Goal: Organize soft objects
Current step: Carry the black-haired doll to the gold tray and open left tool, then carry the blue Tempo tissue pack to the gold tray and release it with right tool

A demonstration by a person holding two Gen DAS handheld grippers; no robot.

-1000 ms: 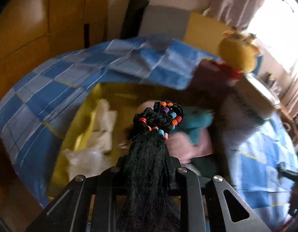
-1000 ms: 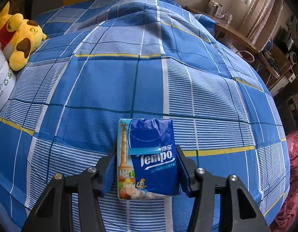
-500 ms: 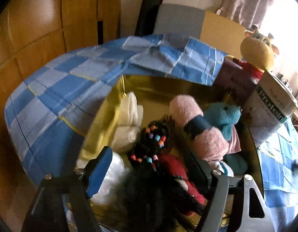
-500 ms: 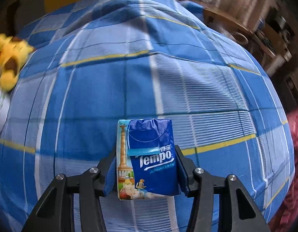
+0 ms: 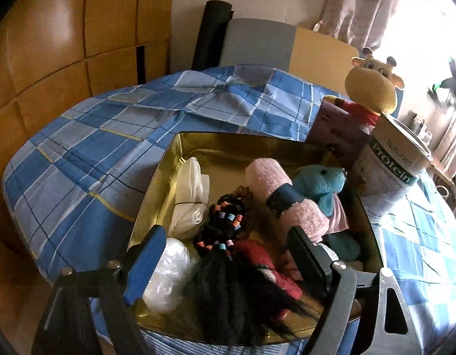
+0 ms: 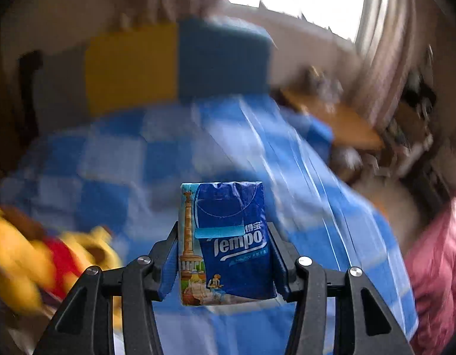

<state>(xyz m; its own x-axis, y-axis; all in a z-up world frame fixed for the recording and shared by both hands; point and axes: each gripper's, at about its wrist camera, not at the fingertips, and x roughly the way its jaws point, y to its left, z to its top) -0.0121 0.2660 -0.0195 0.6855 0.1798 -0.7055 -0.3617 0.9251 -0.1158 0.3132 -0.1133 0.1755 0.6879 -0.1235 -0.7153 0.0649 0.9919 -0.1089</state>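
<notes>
Black wig (image 5: 228,269) now out of left tool (image 5: 225,254).

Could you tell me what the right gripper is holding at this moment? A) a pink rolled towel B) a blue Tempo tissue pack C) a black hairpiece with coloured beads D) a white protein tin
B: in the right wrist view the right gripper has its pads pressed on both sides of the blue Tempo tissue pack, held above the checked bedspread.
</notes>
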